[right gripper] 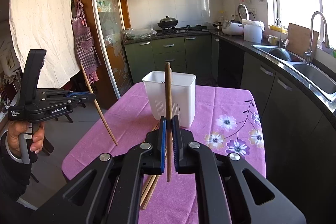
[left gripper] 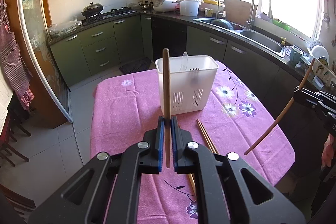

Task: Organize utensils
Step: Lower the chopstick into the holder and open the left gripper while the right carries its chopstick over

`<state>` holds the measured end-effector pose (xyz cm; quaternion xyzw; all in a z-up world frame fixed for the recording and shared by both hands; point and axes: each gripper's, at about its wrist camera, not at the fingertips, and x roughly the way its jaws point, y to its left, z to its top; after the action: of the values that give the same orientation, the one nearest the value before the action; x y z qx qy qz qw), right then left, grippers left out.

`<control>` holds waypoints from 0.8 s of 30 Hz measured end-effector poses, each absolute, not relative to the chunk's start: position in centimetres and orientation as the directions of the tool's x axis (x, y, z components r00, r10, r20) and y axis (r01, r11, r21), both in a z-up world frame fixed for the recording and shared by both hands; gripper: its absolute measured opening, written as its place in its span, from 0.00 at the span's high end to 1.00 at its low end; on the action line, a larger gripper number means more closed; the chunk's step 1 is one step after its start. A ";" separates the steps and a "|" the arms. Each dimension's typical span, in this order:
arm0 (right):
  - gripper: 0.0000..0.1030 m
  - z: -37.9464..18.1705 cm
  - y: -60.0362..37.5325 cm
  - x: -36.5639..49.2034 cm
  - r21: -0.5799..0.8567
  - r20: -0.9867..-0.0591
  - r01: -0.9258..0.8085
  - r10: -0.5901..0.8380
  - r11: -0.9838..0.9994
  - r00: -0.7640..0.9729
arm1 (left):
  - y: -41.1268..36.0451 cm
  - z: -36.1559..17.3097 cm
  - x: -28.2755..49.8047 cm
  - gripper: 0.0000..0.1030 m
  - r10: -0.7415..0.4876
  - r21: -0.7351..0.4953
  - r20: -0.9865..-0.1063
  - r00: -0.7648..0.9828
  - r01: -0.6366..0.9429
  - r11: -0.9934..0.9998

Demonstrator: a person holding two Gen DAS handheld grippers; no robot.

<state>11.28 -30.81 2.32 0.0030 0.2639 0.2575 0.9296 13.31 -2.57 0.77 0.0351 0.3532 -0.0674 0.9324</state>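
Pink floral tablecloth (left gripper: 117,110) carries a white utensil holder (left gripper: 187,85) and loose chopsticks (left gripper: 206,138). Left gripper (left gripper: 167,121) is clamped on one upright chopstick (left gripper: 167,85). Right gripper (right gripper: 169,121) is clamped on another chopstick (right gripper: 168,98), both held above the cloth.

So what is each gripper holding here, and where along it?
Each holds one wooden chopstick, upright. The left gripper grips its chopstick below the middle; the right gripper grips its chopstick around the middle, the lower end hanging free.
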 end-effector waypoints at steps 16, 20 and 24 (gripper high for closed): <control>0.93 13.6 -29.7 22.7 0.176 -0.261 -0.447 0.479 0.877 0.838 | -4.1 12.6 20.7 0.94 -0.133 -0.008 -0.442 0.887 0.144 0.990; 0.93 13.3 -28.9 26.4 0.183 -0.269 -0.419 0.455 0.889 0.849 | -4.6 12.6 23.8 0.94 -0.129 -0.021 -0.415 0.900 0.132 0.991; 0.93 10.6 -27.8 30.1 0.222 -0.340 -0.408 0.462 0.886 0.819 | -4.6 10.3 27.1 0.94 -0.107 -0.037 -0.463 0.880 0.101 0.994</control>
<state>30.11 -27.80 10.60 0.0697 0.1954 0.2286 0.9511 27.08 -4.57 10.31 -0.0059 0.2392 -0.0535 0.9695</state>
